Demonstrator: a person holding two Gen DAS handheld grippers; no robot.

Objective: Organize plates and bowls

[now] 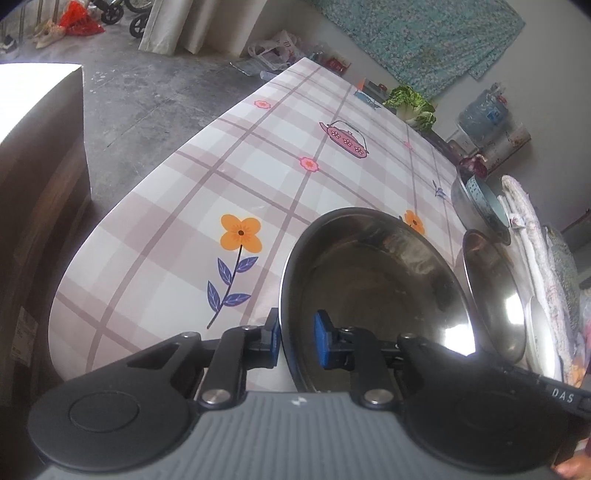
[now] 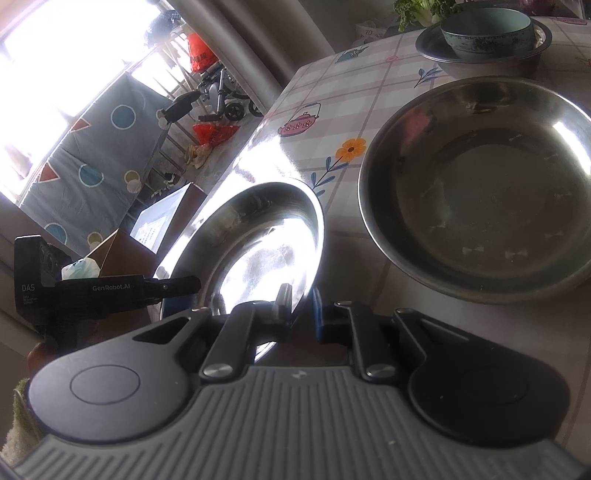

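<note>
On the worktop (image 2: pixel 373 96), a steel plate (image 2: pixel 258 236) lies left of a larger steel plate (image 2: pixel 480 192). Behind the larger plate sits a steel basin (image 2: pixel 484 61) with a ceramic bowl (image 2: pixel 487 33) in it; leafy greens (image 2: pixel 413 9) lie farther back.

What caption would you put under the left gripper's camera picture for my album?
The left gripper pinches the rim of a steel plate on the flowery tablecloth.

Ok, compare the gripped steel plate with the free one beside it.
The gripped plate is clamped at its rim by the left gripper and right gripper; the free plate lies untouched. The gripped plate glares white; the free plate looks dull. Both are round, steel, empty.
</note>
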